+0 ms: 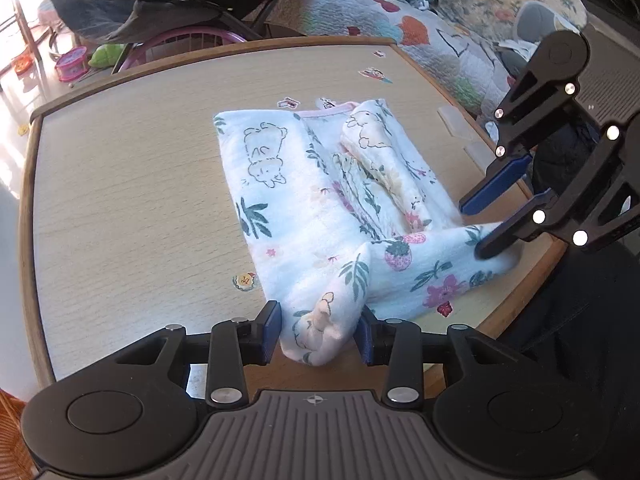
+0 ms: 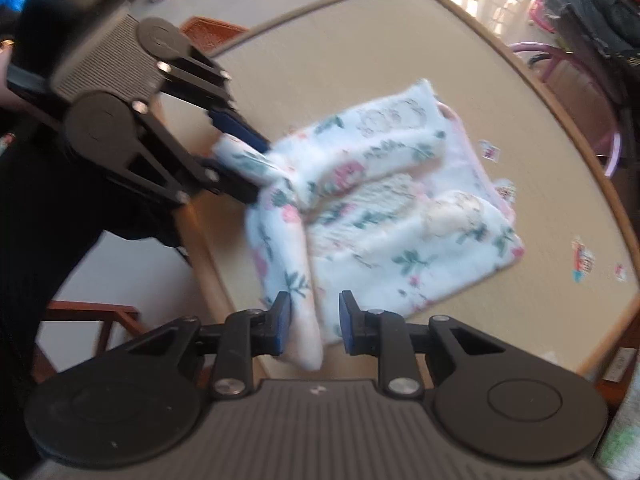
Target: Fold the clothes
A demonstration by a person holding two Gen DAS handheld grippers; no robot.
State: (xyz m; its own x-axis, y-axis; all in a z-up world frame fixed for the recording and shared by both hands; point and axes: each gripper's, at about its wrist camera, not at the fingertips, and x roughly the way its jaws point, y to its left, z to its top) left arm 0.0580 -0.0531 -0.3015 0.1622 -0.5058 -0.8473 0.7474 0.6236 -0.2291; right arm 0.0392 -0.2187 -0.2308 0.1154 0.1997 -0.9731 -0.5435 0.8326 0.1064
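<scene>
A white baby garment (image 1: 316,200) printed with bears, leaves and flowers lies partly folded on a wooden table (image 1: 132,184). My left gripper (image 1: 318,330) is shut on a bunched near corner of the garment, lifted off the table. My right gripper (image 1: 478,226) enters from the right with one finger over the garment's near right corner. In the right wrist view the garment (image 2: 400,216) is blurred. A fold hangs between the right gripper's (image 2: 314,322) pads, which stand apart and are open. The left gripper (image 2: 248,160) holds the far corner.
Small stickers (image 1: 244,281) dot the table top. A patterned quilt (image 1: 452,40) with plush toys lies behind the table. Dark bags on a pink-wheeled frame (image 1: 180,36) stand at the back left. A wooden chair (image 2: 92,320) is below the table's edge.
</scene>
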